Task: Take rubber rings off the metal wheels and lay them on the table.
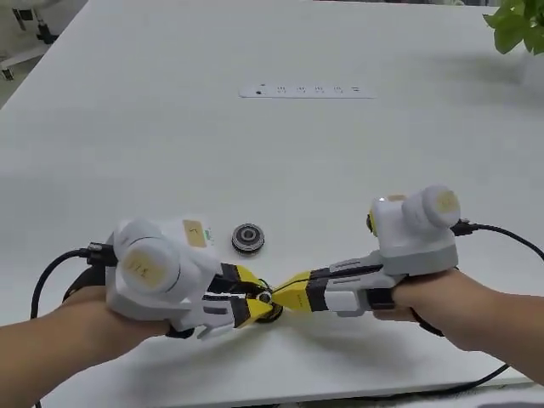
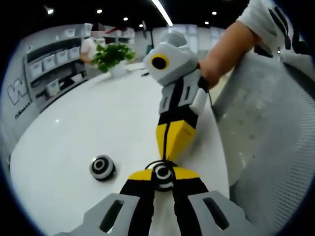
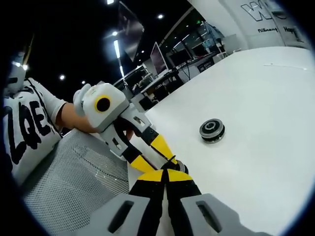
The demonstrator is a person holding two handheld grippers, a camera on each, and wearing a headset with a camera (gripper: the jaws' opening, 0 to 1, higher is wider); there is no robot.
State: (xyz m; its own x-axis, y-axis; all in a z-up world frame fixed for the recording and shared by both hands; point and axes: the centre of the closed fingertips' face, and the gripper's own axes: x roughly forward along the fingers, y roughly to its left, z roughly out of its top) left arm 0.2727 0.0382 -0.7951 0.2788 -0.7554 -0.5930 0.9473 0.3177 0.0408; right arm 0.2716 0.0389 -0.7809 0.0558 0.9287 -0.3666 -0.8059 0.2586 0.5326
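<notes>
Bright ceiling light, soft shadows on the table, fisheye bending at edges.

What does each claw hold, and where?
Left claw clamps the silver metal wheel by its rim; right claw pinches the edge of its thin black rubber ring.

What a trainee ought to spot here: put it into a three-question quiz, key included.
1. True or false: the left gripper clamps a metal wheel between its jaws.
2. The second wheel is: A) lying on the table, apart from both grippers; B) stacked on the held wheel; C) hanging off the table's edge.
3. Which gripper's shut tips pinch the rubber ring on the held wheel?
Key: 1 true; 2 A; 3 the right gripper.
</notes>
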